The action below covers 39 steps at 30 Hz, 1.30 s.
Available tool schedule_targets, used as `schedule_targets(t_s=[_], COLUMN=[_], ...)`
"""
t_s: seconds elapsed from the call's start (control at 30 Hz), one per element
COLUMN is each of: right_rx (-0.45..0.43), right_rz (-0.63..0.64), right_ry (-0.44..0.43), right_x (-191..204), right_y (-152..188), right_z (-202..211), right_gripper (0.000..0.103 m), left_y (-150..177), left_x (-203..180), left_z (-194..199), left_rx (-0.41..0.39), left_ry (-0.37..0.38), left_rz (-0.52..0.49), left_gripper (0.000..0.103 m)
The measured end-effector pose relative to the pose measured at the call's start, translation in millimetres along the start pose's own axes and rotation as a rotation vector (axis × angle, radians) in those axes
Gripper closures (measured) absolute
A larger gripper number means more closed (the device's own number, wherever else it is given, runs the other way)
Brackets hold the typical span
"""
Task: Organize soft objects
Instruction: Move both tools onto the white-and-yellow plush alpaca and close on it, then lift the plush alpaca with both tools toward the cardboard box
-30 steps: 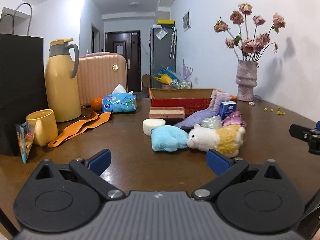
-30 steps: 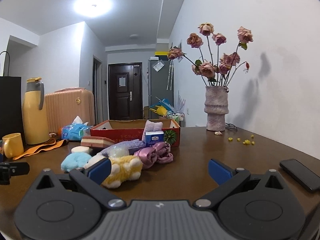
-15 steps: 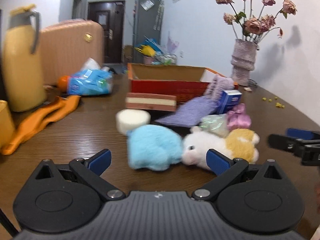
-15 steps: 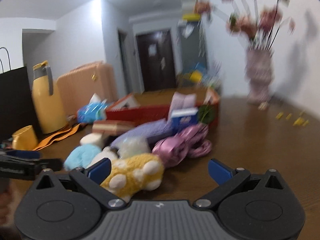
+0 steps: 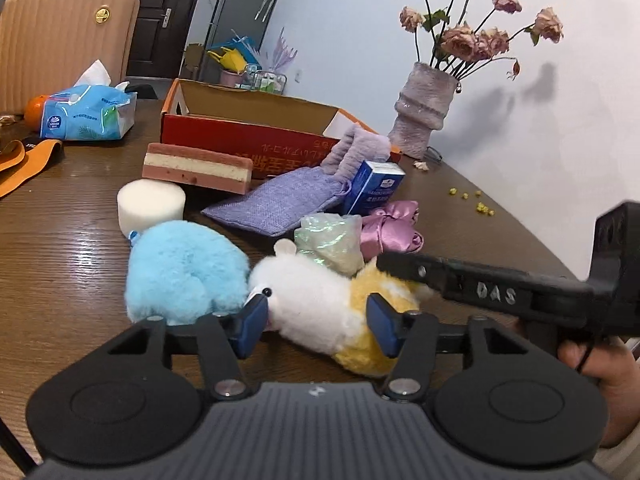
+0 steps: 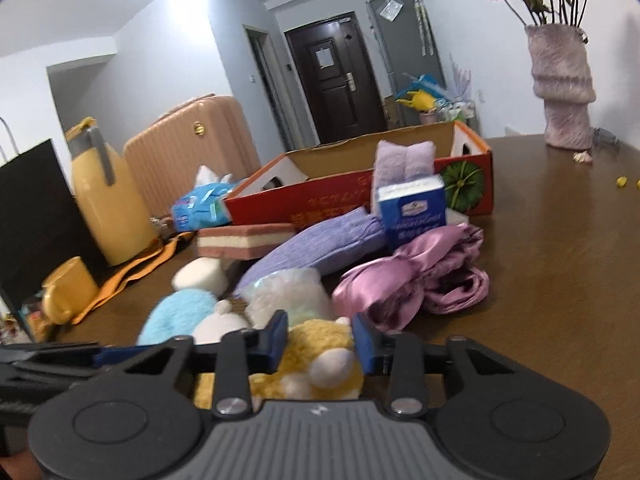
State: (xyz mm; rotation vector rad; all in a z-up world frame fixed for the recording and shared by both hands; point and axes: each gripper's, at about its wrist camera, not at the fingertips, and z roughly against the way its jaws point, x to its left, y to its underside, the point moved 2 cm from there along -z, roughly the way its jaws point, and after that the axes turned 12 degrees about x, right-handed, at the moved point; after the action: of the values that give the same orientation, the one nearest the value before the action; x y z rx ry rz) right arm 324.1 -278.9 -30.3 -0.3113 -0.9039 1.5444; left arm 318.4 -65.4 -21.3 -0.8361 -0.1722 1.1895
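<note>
A white-and-yellow plush toy [image 5: 312, 300] lies on the brown table next to a blue plush [image 5: 184, 268]. My left gripper [image 5: 316, 322] is closing, and its blue pads press on the toy's white head end. My right gripper [image 6: 320, 342] is also closing, with its pads on the toy's yellow end [image 6: 316, 356]. In the left wrist view one of the right gripper's fingers [image 5: 404, 266] reaches in from the right onto the yellow fur. Behind the toys stands an open red cardboard box [image 5: 248, 136].
Just past the plush lie an iridescent bag [image 5: 332, 240], pink satin cloth [image 6: 420, 280], a lilac pouch [image 5: 276, 200], a blue carton [image 5: 376, 186], a round white sponge [image 5: 151, 206] and a layered sponge [image 5: 196, 166]. A vase [image 5: 424, 112] stands far right. A tissue pack [image 5: 86, 114], yellow flask [image 6: 108, 204] and mug [image 6: 68, 288] stand left.
Both grippers moved forward and tipped down onto the white-and-yellow plush. Their jaws went from wide apart to narrowed around it, one at each end.
</note>
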Motion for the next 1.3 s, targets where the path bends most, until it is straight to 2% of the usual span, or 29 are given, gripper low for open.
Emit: schedule_targets(t_s=[0.13,0.23,0.33,0.4,0.5,0.6,0.63,0.7,0.8,0.83,0.87,0.93,1.03,1.13,1.2,1.3], right_rx=[0.019,0.043,0.073,0.078,0.081,0.057,0.047,0.032,0.011,0.013,0.025,0.045,0.067,0.095,0.096,0.089], right_rz=[-0.006,-0.021,0.008,0.053,0.089,0.075,0.067,0.041,-0.032,-0.060,-0.088,-0.120,-0.158,-0.197,-0.225,-0.201], right_ry=[-0.034,-0.095,-0.175,-0.190,-0.211,-0.171,-0.161,-0.152,-0.176,-0.185,-0.197,-0.216,-0.239,-0.272,-0.293,-0.280], right_x=[6.9,18.4,36.4,51.3,64.9,64.9,63.6,61.0,54.9,53.4,51.0,48.1,45.1,43.9,43.2,47.3], right_y=[16.6,32.7,49.0,60.3,70.8,75.5,76.8,79.1,81.8,82.9,82.8,81.9,80.3,79.5,80.3,78.2], right_z=[14.0,26.3,36.4,42.9,50.9,60.9,64.0,69.6,72.4,69.4,65.7,57.6,48.0,36.3,33.0,35.7], right_gripper=[0.069,0.070,0.071,0.070,0.067,0.064,0.064,0.063,0.051,0.052,0.052,0.052,0.053,0.061,0.063,0.064], left_y=[6.6,9.6,12.9,16.0,20.8,29.0,33.0,42.7,57.6,61.0,63.3,64.1,62.2,62.1,63.0,60.2], left_x=[1.7,5.9,8.4,5.5,3.2,4.8,6.1,7.8,8.6,8.3,7.7,10.2,18.1,23.6,24.6,24.6], left_z=[8.3,14.8,18.7,23.6,37.2,64.3,72.6,84.5,85.9,83.7,80.7,75.0,71.4,63.2,60.7,66.4], left_rx=[-0.022,-0.019,-0.015,-0.030,-0.068,-0.120,-0.126,-0.107,-0.058,-0.050,-0.040,-0.025,0.003,0.041,0.031,0.012], left_ry=[-0.039,-0.079,-0.133,-0.153,-0.212,-0.262,-0.258,-0.230,-0.140,-0.125,-0.117,-0.085,-0.014,0.061,0.053,0.063], left_rz=[-0.014,0.003,0.015,0.001,-0.010,-0.009,-0.005,0.014,0.053,0.057,0.056,0.070,0.120,0.162,0.174,0.169], left_gripper=[0.054,0.056,0.056,0.056,0.049,0.031,0.026,0.024,0.025,0.028,0.038,0.044,0.047,0.047,0.049,0.054])
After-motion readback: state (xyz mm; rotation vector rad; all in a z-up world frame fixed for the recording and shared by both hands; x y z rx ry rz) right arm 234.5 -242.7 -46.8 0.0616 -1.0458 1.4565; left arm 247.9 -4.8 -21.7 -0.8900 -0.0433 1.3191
